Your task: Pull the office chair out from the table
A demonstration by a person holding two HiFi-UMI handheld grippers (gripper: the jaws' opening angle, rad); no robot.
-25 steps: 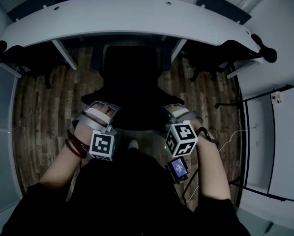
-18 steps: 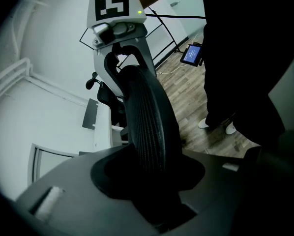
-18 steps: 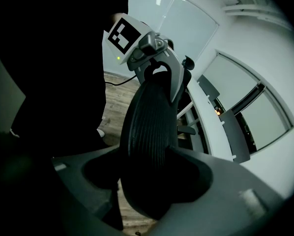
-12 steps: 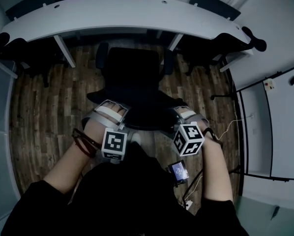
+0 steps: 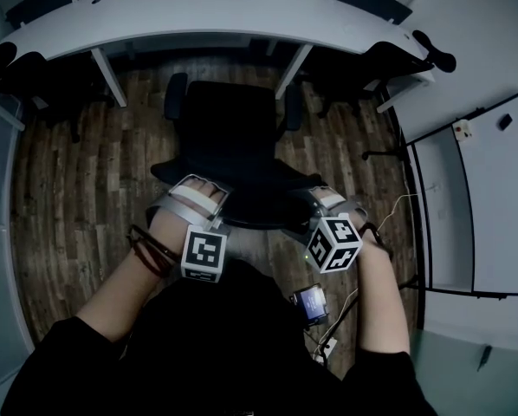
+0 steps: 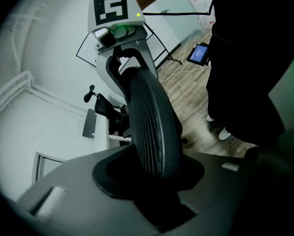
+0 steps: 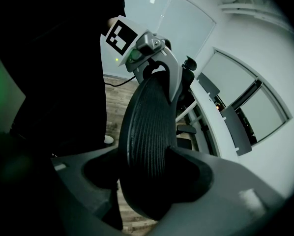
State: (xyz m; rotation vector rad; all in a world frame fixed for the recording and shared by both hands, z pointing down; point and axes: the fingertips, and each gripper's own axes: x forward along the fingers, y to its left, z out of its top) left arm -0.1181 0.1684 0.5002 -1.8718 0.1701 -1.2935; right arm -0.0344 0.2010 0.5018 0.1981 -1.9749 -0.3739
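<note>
slipping is what could go wrong from here. the backrest rim [image 6: 153, 127] of the office chair [image 5: 231, 133] is thick and round. if it is tugged too fast, or harder on one side, it could be pulled out of one pair of jaws. then the chair would be swung sideways and could be bumped into a table leg [image 5: 291, 69] or a neighbour chair [image 5: 363, 74].

the left gripper [image 5: 192, 199] is clamped on the left end of the rim. the right gripper [image 5: 326, 201] is clamped on the right end. the black mesh is pinched between the pads of each one.

both grippers are tipped forward and down, with the marker cubes turned up. both forearms are reached forward from the body and angled a little inward.

the chair seat is seen just ahead of and below the jaws. its front is near the edge of the table [image 5: 198, 20], and wood floor [image 5: 68, 189] is seen on both sides.
</note>
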